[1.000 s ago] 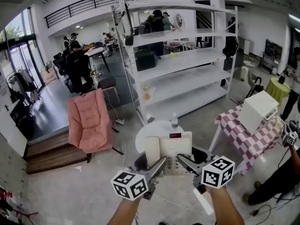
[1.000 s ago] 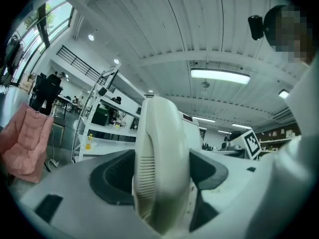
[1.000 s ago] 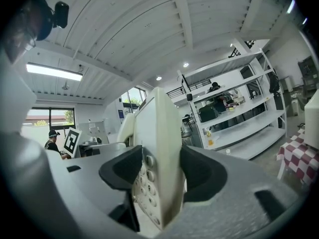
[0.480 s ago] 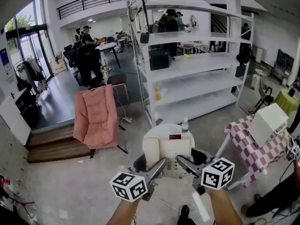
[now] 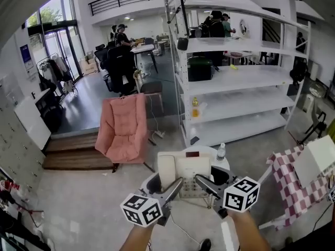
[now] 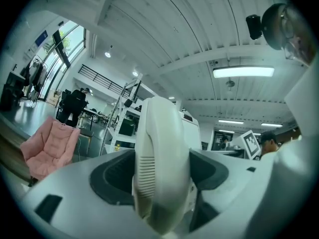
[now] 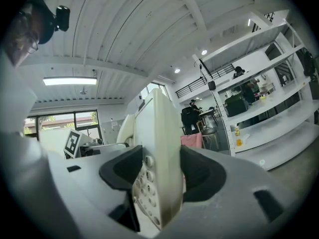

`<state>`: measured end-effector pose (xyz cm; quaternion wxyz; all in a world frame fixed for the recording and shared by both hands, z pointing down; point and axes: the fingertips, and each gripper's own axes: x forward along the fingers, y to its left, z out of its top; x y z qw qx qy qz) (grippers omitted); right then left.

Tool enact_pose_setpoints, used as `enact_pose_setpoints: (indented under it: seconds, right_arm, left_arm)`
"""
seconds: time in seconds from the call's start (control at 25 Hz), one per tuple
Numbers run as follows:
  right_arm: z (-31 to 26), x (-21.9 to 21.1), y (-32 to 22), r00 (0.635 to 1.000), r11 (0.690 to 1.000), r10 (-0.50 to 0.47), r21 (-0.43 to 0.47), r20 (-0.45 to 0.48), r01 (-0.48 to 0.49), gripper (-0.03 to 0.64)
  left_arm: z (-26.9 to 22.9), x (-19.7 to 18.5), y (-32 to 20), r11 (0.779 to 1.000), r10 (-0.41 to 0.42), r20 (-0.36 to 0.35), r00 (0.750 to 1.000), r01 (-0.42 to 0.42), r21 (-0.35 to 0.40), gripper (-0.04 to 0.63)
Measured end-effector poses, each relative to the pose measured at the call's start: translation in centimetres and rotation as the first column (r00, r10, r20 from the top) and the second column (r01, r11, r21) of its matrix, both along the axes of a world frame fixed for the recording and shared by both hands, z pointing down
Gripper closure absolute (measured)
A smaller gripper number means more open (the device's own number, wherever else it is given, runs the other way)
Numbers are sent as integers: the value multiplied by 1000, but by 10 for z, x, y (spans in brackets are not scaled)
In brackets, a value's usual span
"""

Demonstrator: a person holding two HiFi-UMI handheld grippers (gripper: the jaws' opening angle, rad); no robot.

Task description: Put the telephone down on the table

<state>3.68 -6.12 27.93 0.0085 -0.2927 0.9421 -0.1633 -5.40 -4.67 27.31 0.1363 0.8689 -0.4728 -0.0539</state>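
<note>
Your left tongs (image 5: 174, 186) are closed on the handset side of the cream desk telephone (image 5: 187, 167); your right tongs (image 5: 203, 182) clamp its keypad edge. The telephone is carried between both, over the small round white worktop (image 5: 224, 166); contact not discernible. A clear plastic bottle (image 5: 221, 152) stands on the worktop. Beyond: pink padded chair (image 5: 124, 129), white metal shelving (image 5: 241, 82).

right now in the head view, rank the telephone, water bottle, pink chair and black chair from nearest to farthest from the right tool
1. telephone, clamped in the right tool.
2. water bottle, just beyond, slightly right.
3. pink chair, ahead to the left.
4. black chair, far back left.
</note>
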Motion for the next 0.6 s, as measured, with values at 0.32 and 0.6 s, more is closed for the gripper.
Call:
enact_pose_setpoints:
  seconds: [0.32,0.6]
  right_arm:
    - [4,27,-48,998,998,-65,2,15,65,390]
    - [6,48,-79,995,995,-95,-2,30,96,390]
  left_arm:
    - [3,29,-42,998,-63,19,998,63,-6,275]
    - [5,50,-71,996,-92,37,995,93,-13,275]
